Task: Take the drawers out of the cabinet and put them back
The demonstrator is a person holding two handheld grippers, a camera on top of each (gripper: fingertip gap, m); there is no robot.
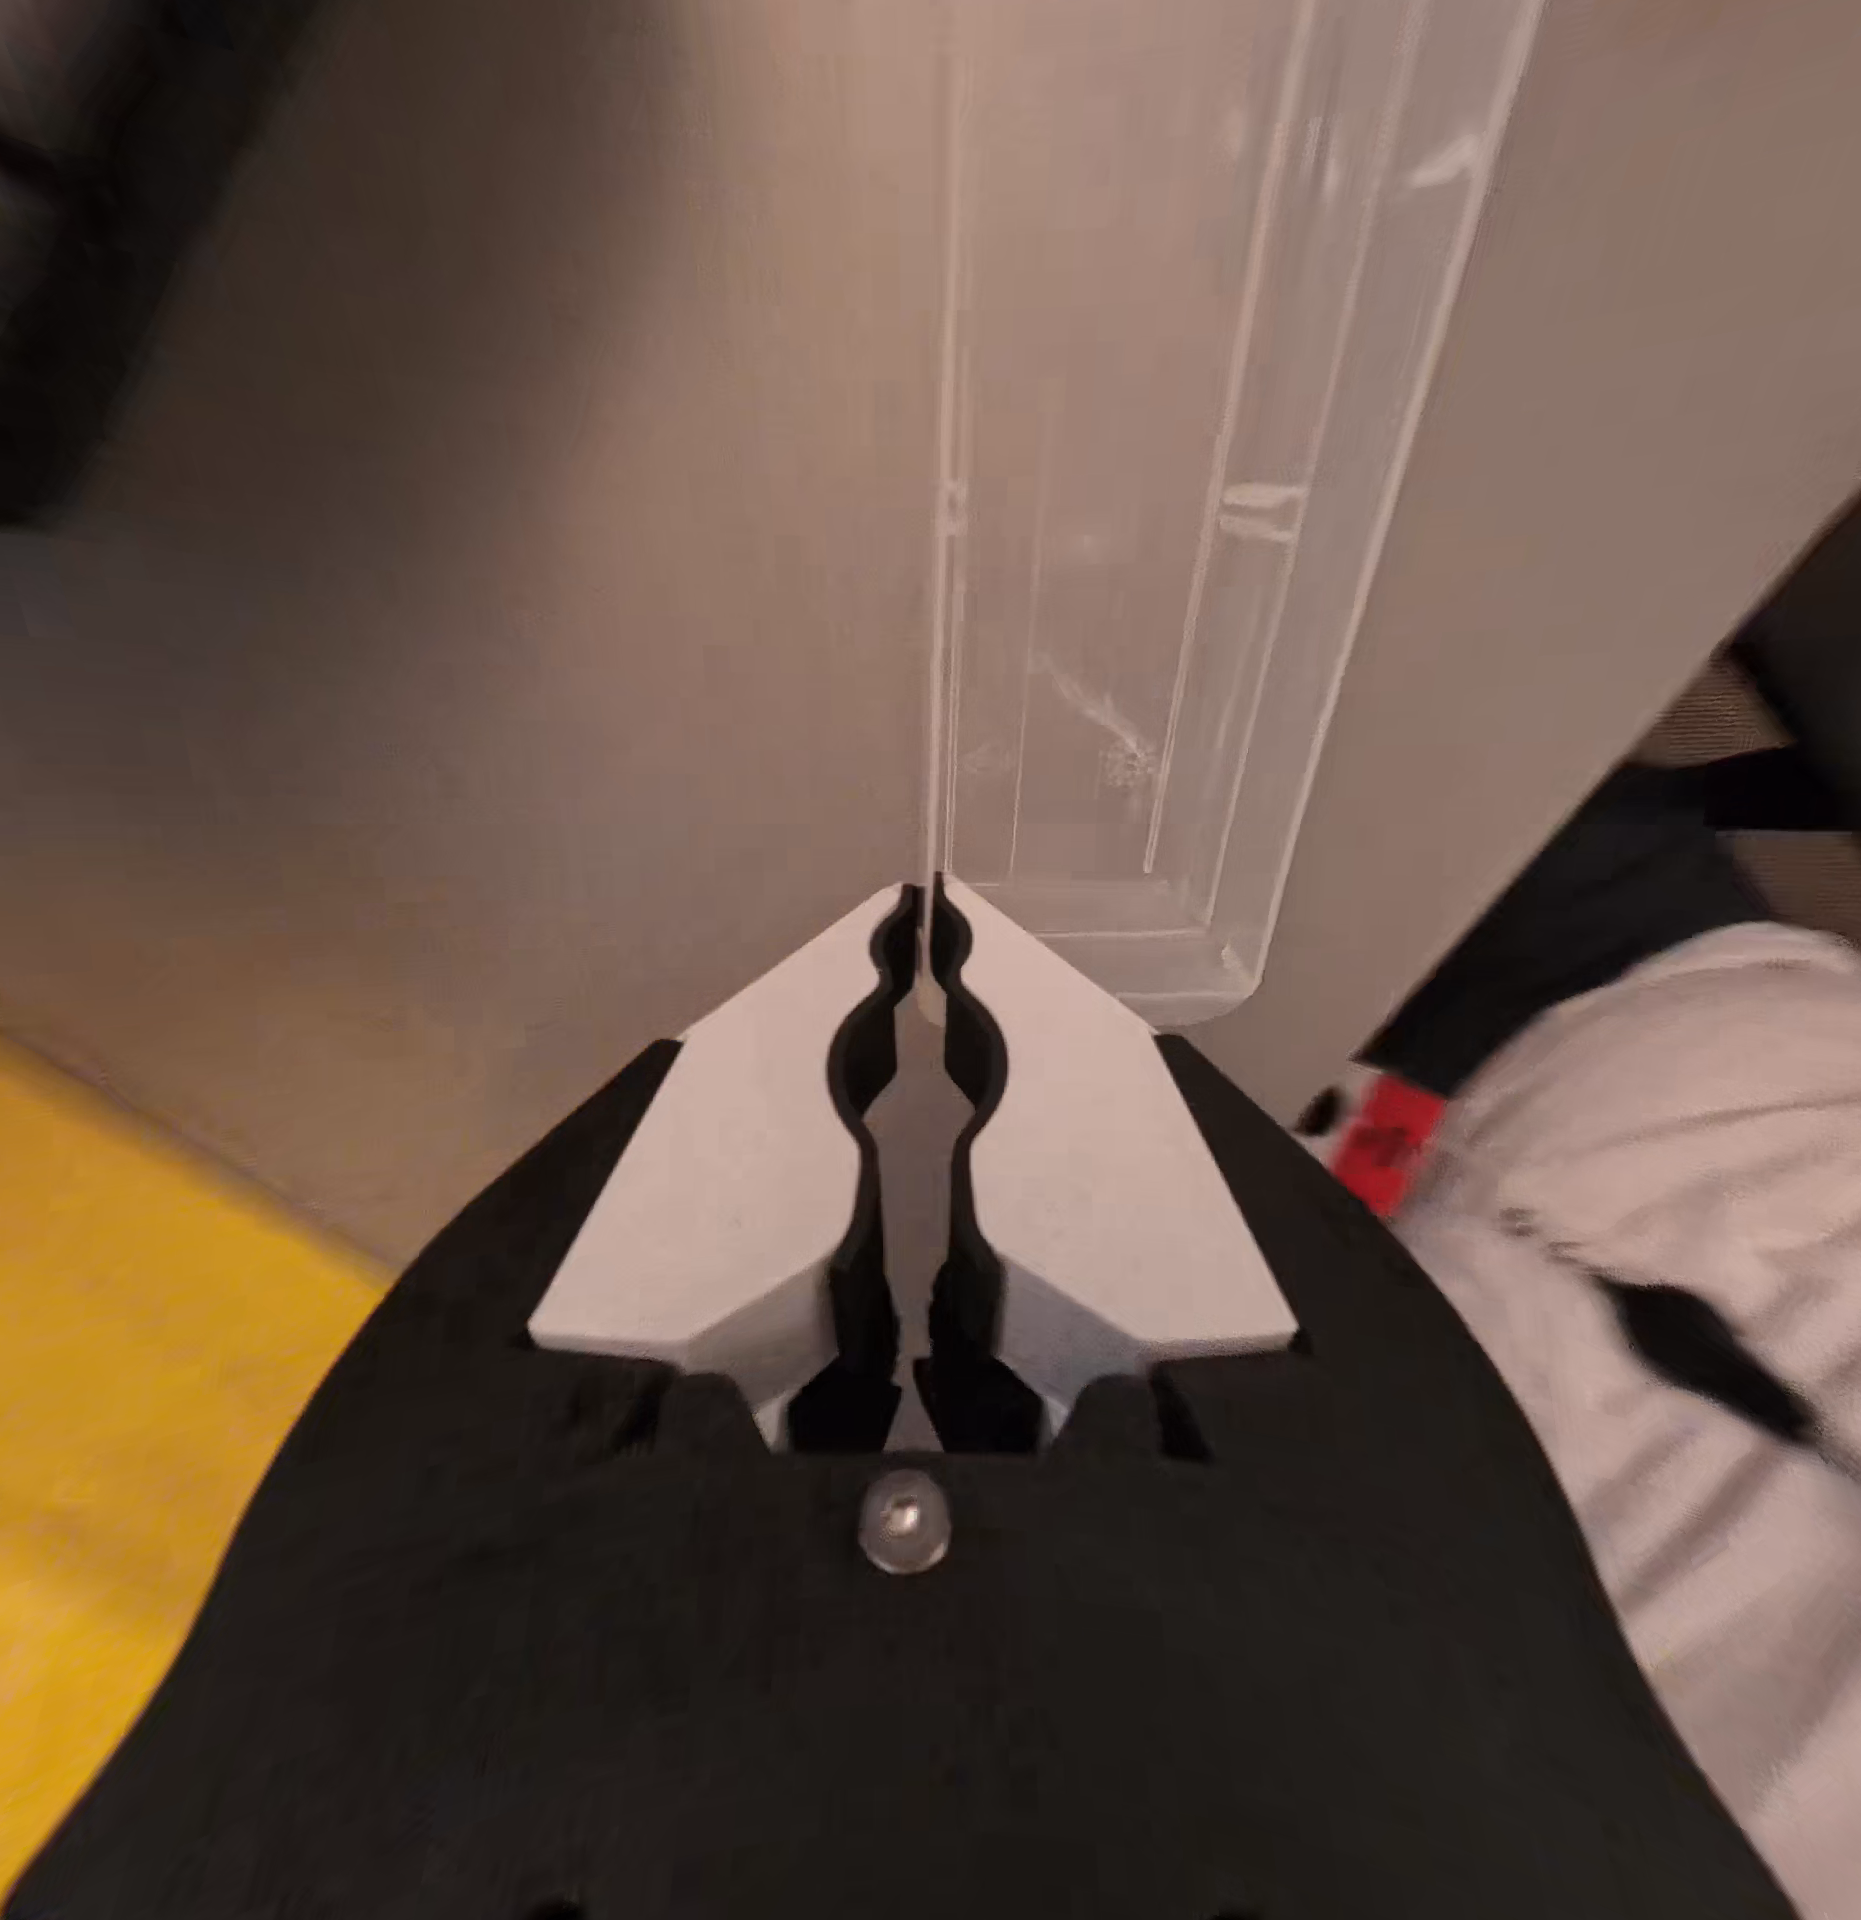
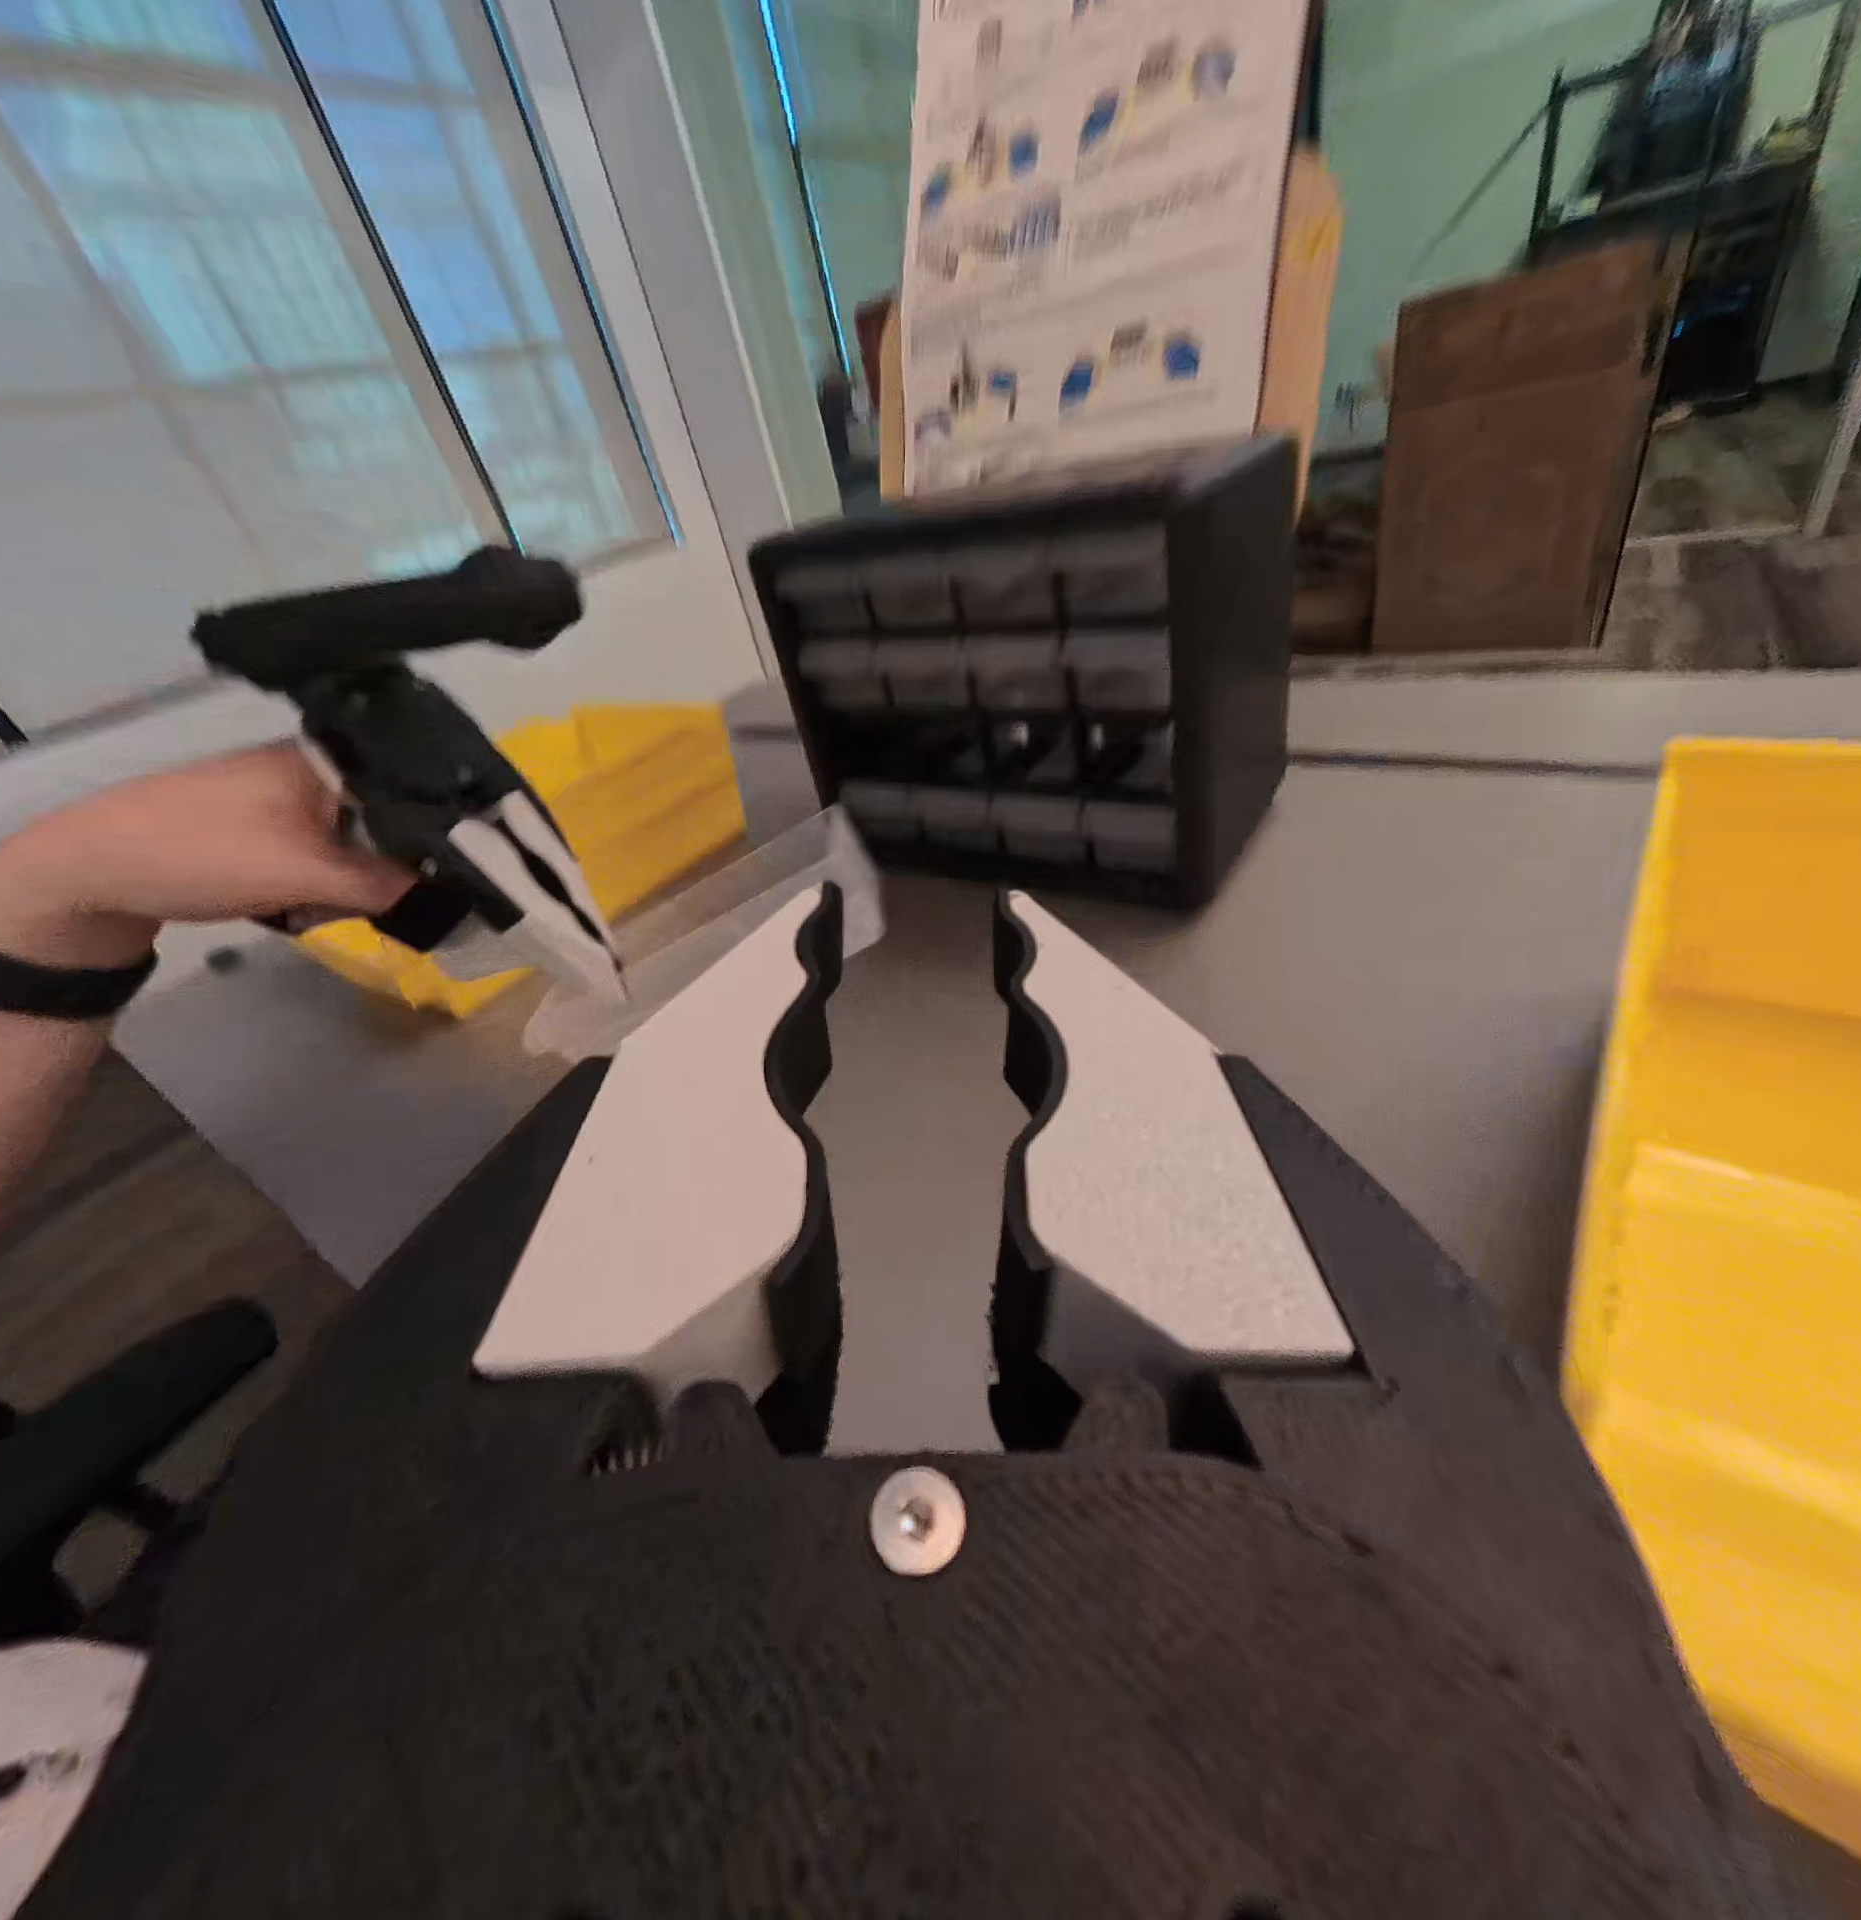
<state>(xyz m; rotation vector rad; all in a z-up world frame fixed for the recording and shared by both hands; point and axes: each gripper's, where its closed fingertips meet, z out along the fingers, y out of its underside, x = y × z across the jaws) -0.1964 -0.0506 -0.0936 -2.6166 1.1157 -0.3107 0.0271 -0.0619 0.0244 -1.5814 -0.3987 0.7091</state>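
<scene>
A black cabinet (image 2: 1232,665) with several rows of small grey drawers stands on the grey table (image 2: 1373,987), blurred. Its third row (image 2: 1009,750) looks dark and open. My left gripper (image 1: 924,896) is shut on the thin wall of a clear plastic drawer (image 1: 1113,623), which stretches away from the fingers over the table. In the right wrist view, a hand holds the left gripper (image 2: 606,977) with the clear drawer (image 2: 739,883) slanting toward the cabinet's lower left corner. My right gripper (image 2: 915,906) is open and empty, above the table in front of the cabinet.
A large yellow bin (image 2: 1736,1247) stands at the right. More yellow bins (image 2: 635,790) lie left of the cabinet, and one shows in the left wrist view (image 1: 126,1299). A poster board (image 2: 1092,239) stands behind the cabinet. White clothing (image 1: 1632,1195) is at the table's near edge.
</scene>
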